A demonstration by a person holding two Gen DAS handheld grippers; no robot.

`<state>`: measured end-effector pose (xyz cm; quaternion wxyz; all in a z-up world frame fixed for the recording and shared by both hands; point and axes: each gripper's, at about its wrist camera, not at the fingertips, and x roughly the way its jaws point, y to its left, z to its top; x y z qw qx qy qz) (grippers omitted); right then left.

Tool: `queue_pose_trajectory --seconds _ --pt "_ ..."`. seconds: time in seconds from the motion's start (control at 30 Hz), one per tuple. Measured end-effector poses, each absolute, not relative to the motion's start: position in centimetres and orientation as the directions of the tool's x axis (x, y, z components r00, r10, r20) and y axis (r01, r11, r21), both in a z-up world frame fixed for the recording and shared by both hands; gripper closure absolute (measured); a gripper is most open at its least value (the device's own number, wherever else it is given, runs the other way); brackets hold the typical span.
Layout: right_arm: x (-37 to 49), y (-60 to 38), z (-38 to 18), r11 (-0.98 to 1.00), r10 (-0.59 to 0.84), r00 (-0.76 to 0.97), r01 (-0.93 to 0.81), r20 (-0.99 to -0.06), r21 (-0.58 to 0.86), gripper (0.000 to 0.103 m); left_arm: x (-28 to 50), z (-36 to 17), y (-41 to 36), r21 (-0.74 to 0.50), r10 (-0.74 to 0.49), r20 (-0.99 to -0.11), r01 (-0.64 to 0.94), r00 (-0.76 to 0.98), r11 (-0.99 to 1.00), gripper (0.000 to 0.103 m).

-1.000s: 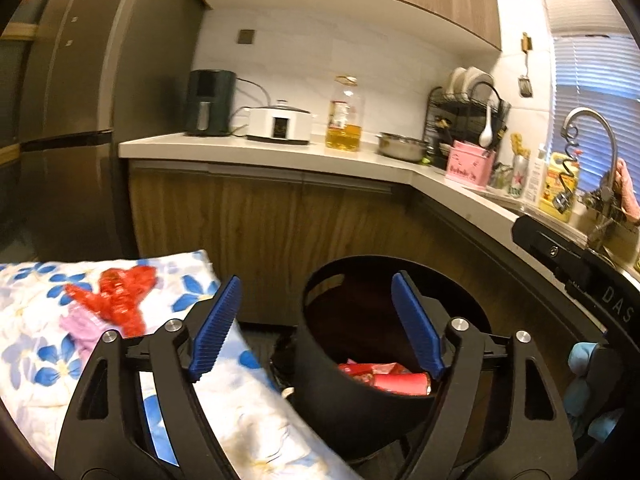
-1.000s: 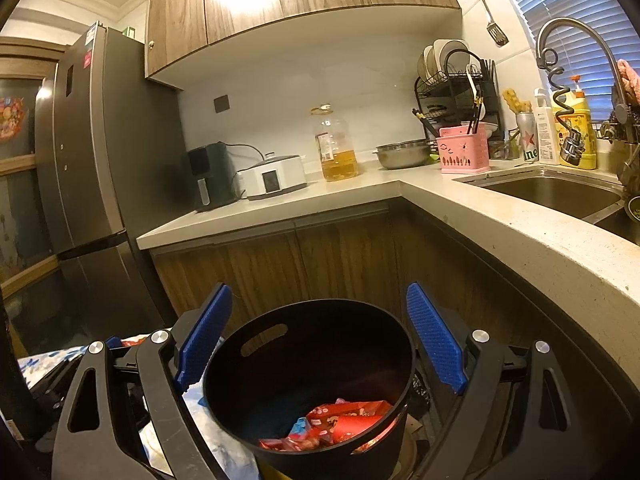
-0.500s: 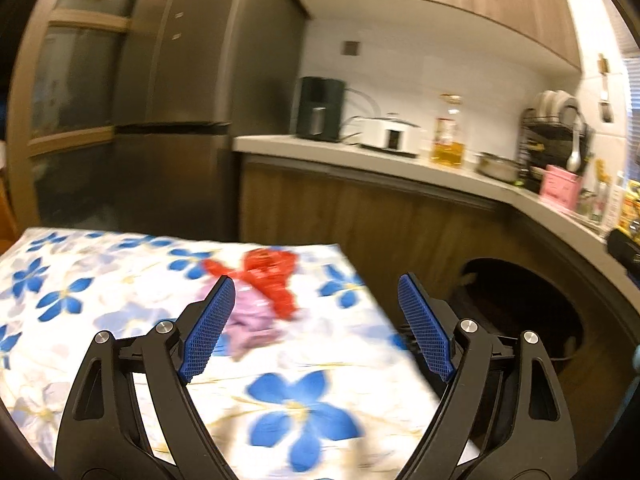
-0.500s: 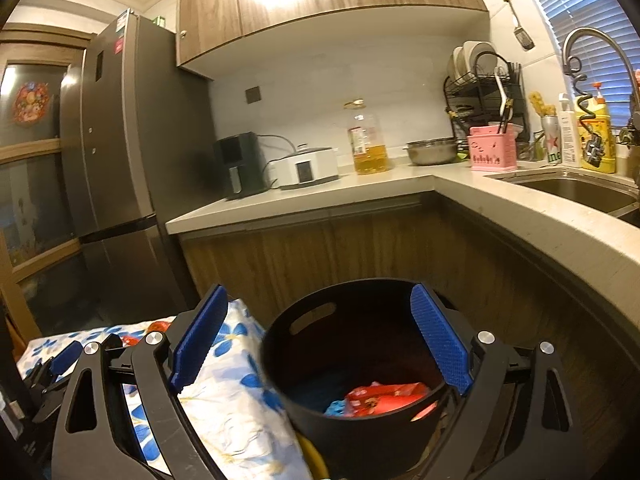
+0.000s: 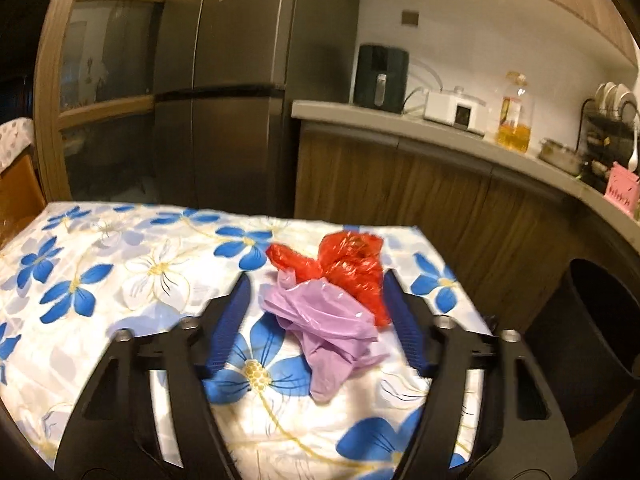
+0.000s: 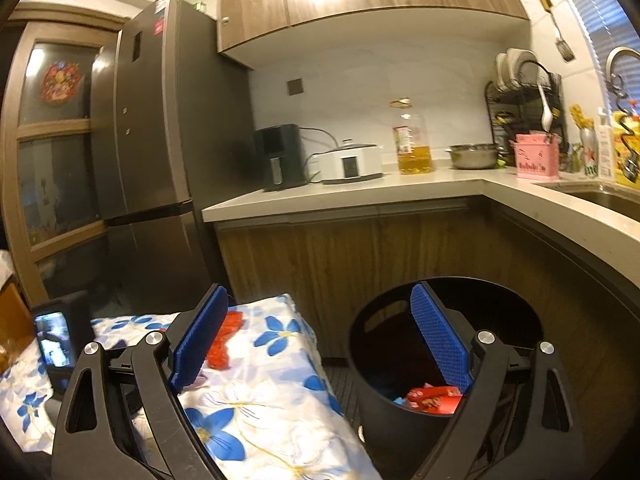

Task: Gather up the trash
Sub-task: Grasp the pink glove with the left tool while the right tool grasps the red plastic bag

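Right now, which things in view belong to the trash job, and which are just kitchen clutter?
Job: red plastic bag, purple plastic bag, black bin, wrappers already in it.

Lying about: oil bottle, air fryer, white cooker, steel bowl.

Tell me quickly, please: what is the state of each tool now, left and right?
Left tool: open, jaws just closing around the purple bag and red bag, not pressing yet.
Right tool: open, holding nothing.
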<state>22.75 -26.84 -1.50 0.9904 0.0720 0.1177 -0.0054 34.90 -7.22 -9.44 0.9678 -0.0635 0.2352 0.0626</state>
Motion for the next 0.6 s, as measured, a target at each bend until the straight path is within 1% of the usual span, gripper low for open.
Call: queue_pose_trajectory --seconds 0.03,0.1,0.13,0.2,0.23,0.27,0.3,0.37,0.43,0.47,0.6 --pt "23.1 -26.3 -1.6 0.99 0.014 0.972 0.019 -0.235 0.138 0.014 35.6 -9.8 -7.1 -0.095 0.083 -0.489 -0.147 0.868 0.985 0.054" --pt "24.0 -25.5 -1.7 0.99 0.026 0.971 0.007 -0.238 0.138 0.014 36.3 -10.5 -6.9 -0.095 0.079 -0.525 -0.151 0.848 0.984 0.067" --pt "24.5 -25.2 -1.8 0.99 0.033 0.97 0.001 -0.239 0.139 0.014 36.7 -11.1 -6.7 -0.1 0.073 -0.551 -0.152 0.832 0.983 0.071" --pt "25.5 -24.3 -2.0 0.989 0.049 0.968 -0.014 -0.245 0.144 0.014 37.4 -11.8 -6.4 -0.109 0.057 -0.586 -0.149 0.808 0.983 0.085" --pt "26.0 -23.8 -2.2 0.989 0.057 0.967 -0.021 -0.249 0.144 0.014 37.6 -12.1 -6.2 -0.113 0.049 -0.596 -0.144 0.801 0.983 0.089" --pt "26.6 -23.3 -2.3 0.989 0.066 0.965 -0.03 -0.253 0.143 0.014 37.8 -12.4 -6.0 -0.123 0.033 -0.612 -0.136 0.79 0.983 0.097" --pt "27.0 -22.9 -2.5 0.989 0.072 0.963 -0.036 -0.259 0.141 0.014 38.1 -12.8 -5.7 -0.139 0.012 -0.629 -0.128 0.777 0.982 0.102" --pt "27.9 -22.2 -2.9 0.99 0.086 0.958 -0.05 -0.275 0.135 0.014 38.0 -13.1 -4.8 -0.19 -0.031 -0.635 -0.117 0.772 0.975 0.103" --pt "29.2 -21.2 -3.6 0.99 0.097 0.95 -0.063 -0.297 0.125 0.014 37.2 -12.8 -3.4 -0.251 -0.071 -0.617 -0.111 0.784 0.962 0.103" --pt "29.9 -20.7 -4.0 0.99 0.104 0.945 -0.069 -0.31 0.122 0.014 36.4 -12.3 -2.7 -0.254 -0.063 -0.6 -0.115 0.798 0.96 0.103" --pt "32.4 -18.9 -6.0 0.986 0.135 0.92 -0.089 -0.368 0.14 0.014 32.0 -9.9 0.1 -0.198 0.046 -0.489 -0.162 0.871 0.967 0.103"
